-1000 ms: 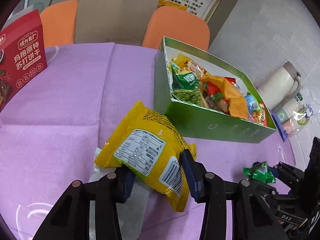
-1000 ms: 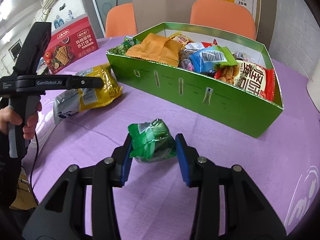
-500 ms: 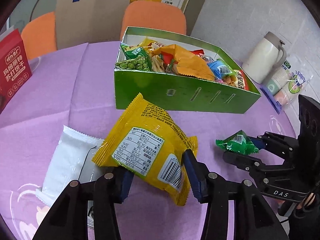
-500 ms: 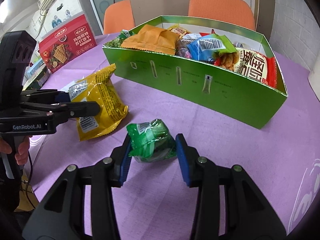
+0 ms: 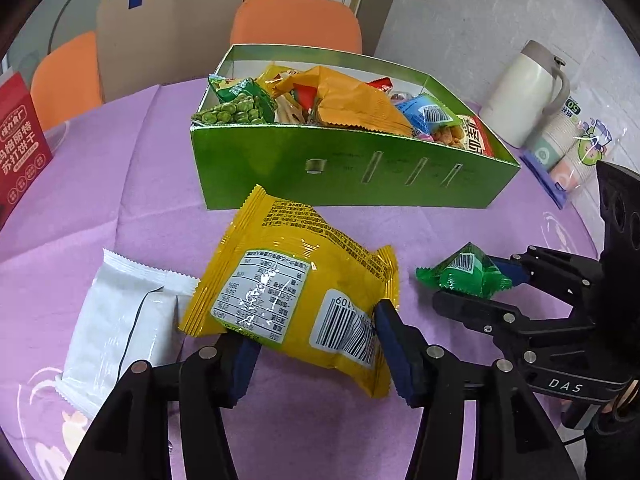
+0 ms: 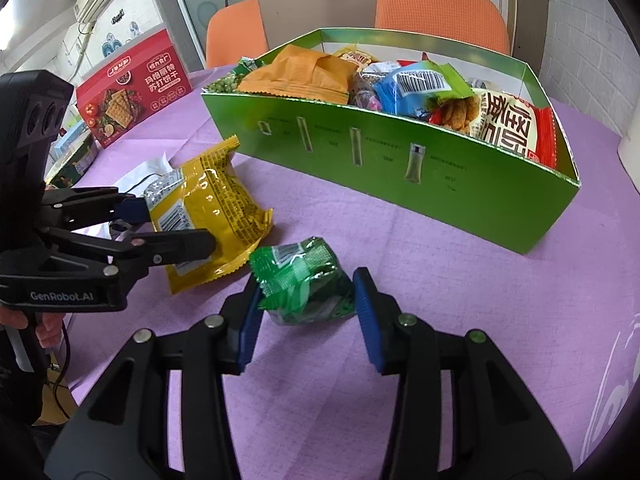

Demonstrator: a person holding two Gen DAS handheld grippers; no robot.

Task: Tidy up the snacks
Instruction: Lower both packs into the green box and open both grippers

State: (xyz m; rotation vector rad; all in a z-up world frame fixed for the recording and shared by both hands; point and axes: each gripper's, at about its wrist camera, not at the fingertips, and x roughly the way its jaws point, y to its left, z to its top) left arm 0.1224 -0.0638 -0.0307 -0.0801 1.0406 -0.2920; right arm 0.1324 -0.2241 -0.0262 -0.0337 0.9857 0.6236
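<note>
My left gripper [image 5: 316,344] is shut on a yellow snack bag [image 5: 296,288] and holds it above the purple tablecloth; the bag also shows in the right wrist view [image 6: 212,208], where the left gripper [image 6: 168,228] clamps it. My right gripper [image 6: 306,308] is shut on a small green snack packet [image 6: 304,284], which also shows in the left wrist view [image 5: 464,274]. The green box [image 5: 344,168] full of snacks stands just behind both bags, and also shows in the right wrist view [image 6: 400,160].
A white packet [image 5: 124,320] lies on the cloth left of the yellow bag. A red cracker box [image 6: 132,88] stands at the far left. A white thermos [image 5: 524,92] and a sleeve of paper cups [image 5: 572,148] stand at the right. Orange chairs [image 5: 296,20] are behind the table.
Both grippers moved closer together with their bags still held. The left gripper swung right and back, so the green box now sits straight ahead and the white packet is uncovered.
</note>
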